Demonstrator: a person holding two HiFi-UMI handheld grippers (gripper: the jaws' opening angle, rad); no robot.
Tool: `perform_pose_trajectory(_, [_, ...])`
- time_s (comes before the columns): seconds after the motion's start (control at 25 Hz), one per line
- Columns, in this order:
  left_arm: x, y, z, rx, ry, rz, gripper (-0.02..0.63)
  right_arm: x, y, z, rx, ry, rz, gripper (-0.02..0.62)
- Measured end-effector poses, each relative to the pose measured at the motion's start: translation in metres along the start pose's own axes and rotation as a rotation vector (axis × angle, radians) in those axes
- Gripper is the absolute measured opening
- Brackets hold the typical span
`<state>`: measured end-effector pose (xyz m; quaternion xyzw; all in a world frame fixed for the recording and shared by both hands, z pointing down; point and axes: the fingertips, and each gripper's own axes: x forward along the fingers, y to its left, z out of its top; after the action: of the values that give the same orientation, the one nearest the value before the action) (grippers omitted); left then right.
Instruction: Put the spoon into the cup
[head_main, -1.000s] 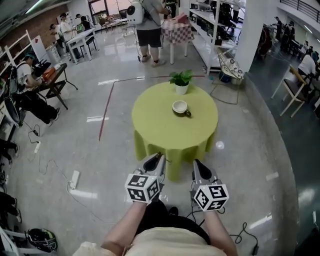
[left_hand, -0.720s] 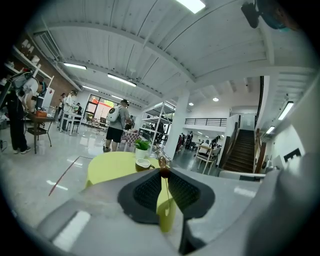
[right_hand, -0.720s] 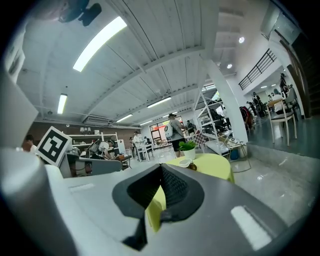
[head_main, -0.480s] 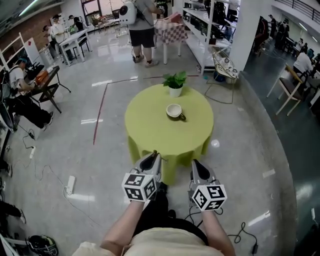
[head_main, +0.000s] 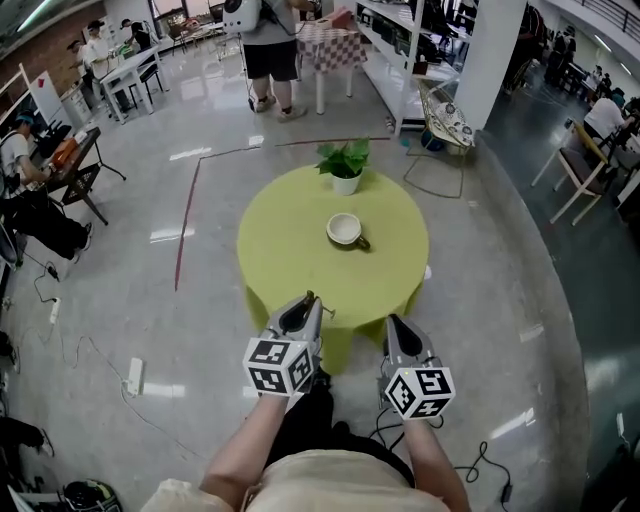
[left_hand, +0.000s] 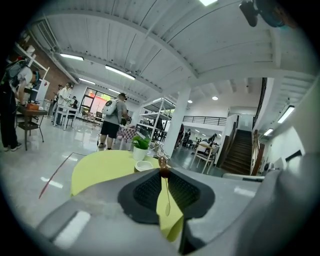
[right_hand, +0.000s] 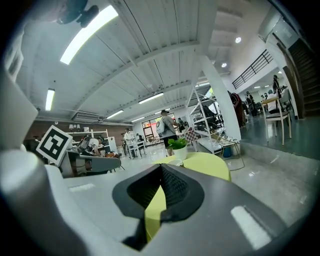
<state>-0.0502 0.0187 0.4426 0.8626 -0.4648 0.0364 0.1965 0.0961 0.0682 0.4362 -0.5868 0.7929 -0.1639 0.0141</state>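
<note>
A white cup (head_main: 345, 230) with a dark handle stands near the middle of the round table (head_main: 285, 255), which has a yellow-green cloth. My left gripper (head_main: 307, 301) hovers just short of the table's near edge, shut on a thin metal spoon (left_hand: 166, 196). The spoon runs lengthwise between the pads, its brownish end poking out at the tips. In the left gripper view the cup (left_hand: 144, 165) lies ahead, slightly left of the gripper (left_hand: 164, 170). My right gripper (head_main: 394, 324) is level with the left one and shut (right_hand: 161, 167) with nothing in it.
A potted green plant (head_main: 344, 165) stands at the table's far edge behind the cup. Cables and a power strip (head_main: 133, 376) lie on the glossy floor to the left. People, desks and shelves (head_main: 400, 40) are further back.
Both grippers and the camera have moved toward the table; its near edge now lies right in front of the jaw tips. The spoon stays gripped in the left gripper.
</note>
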Motion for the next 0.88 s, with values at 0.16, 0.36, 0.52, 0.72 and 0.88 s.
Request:
perform_pose_trajectory(0.16, [0.027,0.016,0.006,-0.004,0.012,-0.01,0.043,0.03,-0.009,0.004,0.005,0.006,-0.01,0.0])
perform_pose_trajectory(0.36, [0.054,0.036,0.018,-0.009,0.022,-0.026,0.043,0.063,-0.013,0.005,0.009,0.027,-0.021,0.0])
perform_pose_trajectory(0.52, [0.071,0.047,0.025,-0.011,0.035,-0.044,0.043,0.082,-0.015,0.006,0.01,0.043,-0.033,0.0])
perform_pose_trajectory(0.72, [0.092,0.06,0.033,-0.016,0.043,-0.066,0.043,0.103,-0.02,0.006,0.014,0.059,-0.056,0.0])
perform_pose_trajectory(0.88, [0.105,0.071,0.037,-0.023,0.047,-0.081,0.043,0.118,-0.022,0.005,0.022,0.062,-0.077,0.0])
